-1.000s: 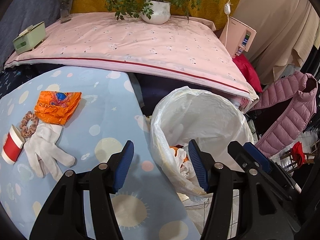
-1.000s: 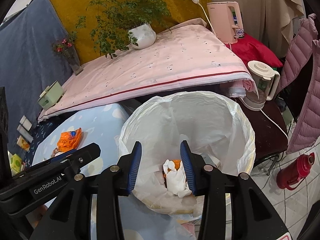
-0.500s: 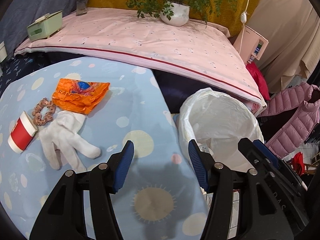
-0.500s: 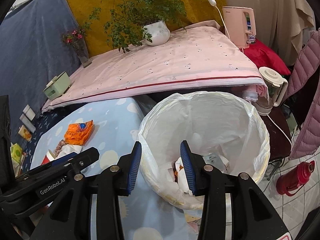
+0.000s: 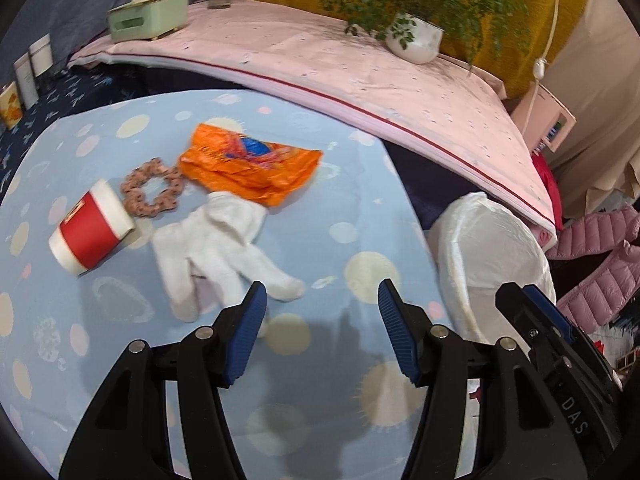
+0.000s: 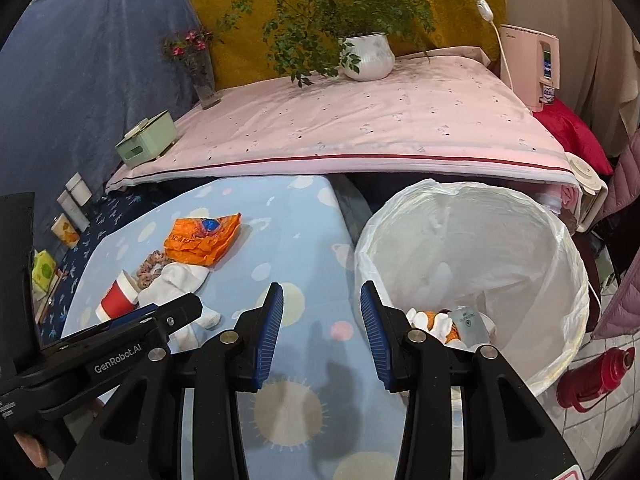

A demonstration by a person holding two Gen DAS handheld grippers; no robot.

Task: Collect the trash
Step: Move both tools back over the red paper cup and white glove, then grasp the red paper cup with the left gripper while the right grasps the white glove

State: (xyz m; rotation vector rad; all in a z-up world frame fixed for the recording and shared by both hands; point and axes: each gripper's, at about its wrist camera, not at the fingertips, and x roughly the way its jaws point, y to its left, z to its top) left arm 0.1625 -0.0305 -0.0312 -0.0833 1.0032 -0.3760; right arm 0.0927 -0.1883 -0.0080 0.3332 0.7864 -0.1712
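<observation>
On the pale blue, dot-patterned tablecloth (image 5: 352,184) I see four loose items grouped close together. A crumpled orange plastic wrapper (image 5: 250,170) with a blue mark lies farthest from me. A white cloth glove (image 5: 218,250) lies flat just in front of it, its cuff touching the wrapper and its fingers spread toward my camera. A brown, beaded-looking scrunchie ring (image 5: 152,190) sits beside the wrapper, and a red paper cup (image 5: 92,232) with white rims lies tipped on its side next to the ring.

To the right, off the table's edge, stands a bin lined with a white plastic bag (image 6: 472,264). In the right wrist view I see white and orange trash and a grey packet already at its bottom.

My left gripper (image 5: 320,312) tilts down over the cloth, near the glove's fingertips; one blue pad overlaps a fingertip in the picture, though I cannot tell whether it touches. Its jaws have just been opening a little and stand apart with nothing between them.

My right gripper (image 6: 322,320) also tilts down, over the table's edge beside the bin. Its jaws stand apart and hold nothing. The left gripper's black body crosses the lower left of its view.
</observation>
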